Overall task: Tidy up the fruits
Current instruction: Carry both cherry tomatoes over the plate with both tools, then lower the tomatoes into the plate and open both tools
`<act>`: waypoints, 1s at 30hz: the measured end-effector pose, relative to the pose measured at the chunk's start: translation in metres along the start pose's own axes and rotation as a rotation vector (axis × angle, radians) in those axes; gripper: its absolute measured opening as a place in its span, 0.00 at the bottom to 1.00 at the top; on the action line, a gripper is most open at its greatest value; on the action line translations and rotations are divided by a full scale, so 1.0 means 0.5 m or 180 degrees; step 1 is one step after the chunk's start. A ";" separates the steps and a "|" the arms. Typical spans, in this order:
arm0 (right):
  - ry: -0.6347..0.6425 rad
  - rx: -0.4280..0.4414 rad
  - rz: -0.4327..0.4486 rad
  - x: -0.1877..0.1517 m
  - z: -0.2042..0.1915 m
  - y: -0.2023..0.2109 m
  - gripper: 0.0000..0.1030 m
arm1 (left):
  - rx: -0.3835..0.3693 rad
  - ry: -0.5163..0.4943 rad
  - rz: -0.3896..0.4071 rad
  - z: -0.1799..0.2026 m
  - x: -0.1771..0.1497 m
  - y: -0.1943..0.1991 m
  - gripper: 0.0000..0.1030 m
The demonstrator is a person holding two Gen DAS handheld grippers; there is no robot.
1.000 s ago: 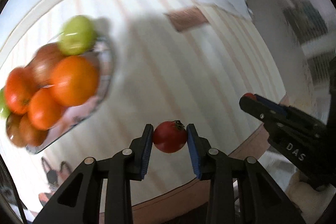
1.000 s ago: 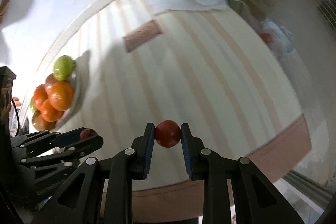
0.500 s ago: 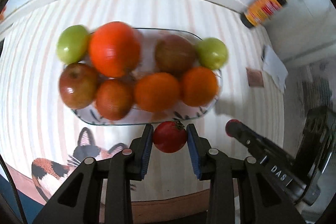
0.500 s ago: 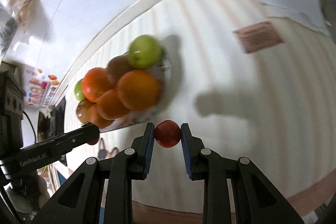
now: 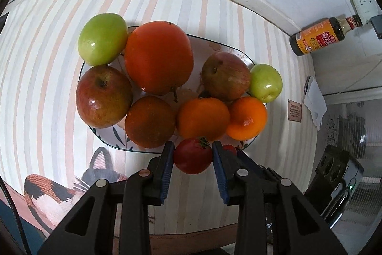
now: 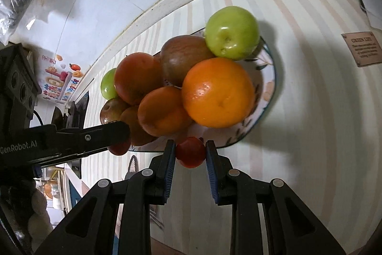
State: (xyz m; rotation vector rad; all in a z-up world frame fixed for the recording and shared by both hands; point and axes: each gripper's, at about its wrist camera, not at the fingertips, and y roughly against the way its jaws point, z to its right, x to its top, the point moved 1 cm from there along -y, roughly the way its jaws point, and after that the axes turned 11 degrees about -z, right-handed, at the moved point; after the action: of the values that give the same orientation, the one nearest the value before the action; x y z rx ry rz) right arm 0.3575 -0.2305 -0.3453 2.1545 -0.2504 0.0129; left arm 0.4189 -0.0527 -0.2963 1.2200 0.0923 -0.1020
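My left gripper [image 5: 193,159] is clamped on a small tomato [image 5: 192,155], dark red, smooth and glossy, its dry green calyx pointing to the upper right; the ribbed blue pads [image 5: 167,169] press on both its sides. It sits low in the middle of the left wrist view, just at the near rim of the plate [image 5: 241,53].

My right gripper [image 6: 190,154] is closed the same way on a second tomato [image 6: 190,152], round and red with a soft sheen, low in the middle of its own view, also at the plate's rim. In that view the left gripper's black plastic finger comes in from the left edge, a red bit of its tomato showing under the tip.

The plate is oblong, glazed white with a dark rim and painted leaves. It is heaped: two waxy green apples [image 5: 102,38], two red-green mottled apples [image 5: 103,96] with stem dimples, and several oranges [image 5: 158,56], the biggest smooth and deep orange, a darker dull one in front of it, a pebbled bright one [image 5: 247,117] at the right.

The cloth [image 5: 47,40] under it is matte with pale pink and grey stripes; a calico cat print [image 5: 55,192] shows at lower left. A dark sauce bottle [image 5: 322,36] with an orange label stands at upper right against the white wall.
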 end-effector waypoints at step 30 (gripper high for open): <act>0.0445 -0.0081 0.0369 -0.011 -0.047 0.055 0.72 | -0.0205 0.0192 0.0236 -0.037 -0.024 0.043 0.29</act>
State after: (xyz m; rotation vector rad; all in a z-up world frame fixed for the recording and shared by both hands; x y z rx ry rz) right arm 0.3492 -0.2251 -0.3099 2.1005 -0.2921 0.2247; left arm 0.4093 -0.0276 -0.2811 1.1610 0.1021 0.0026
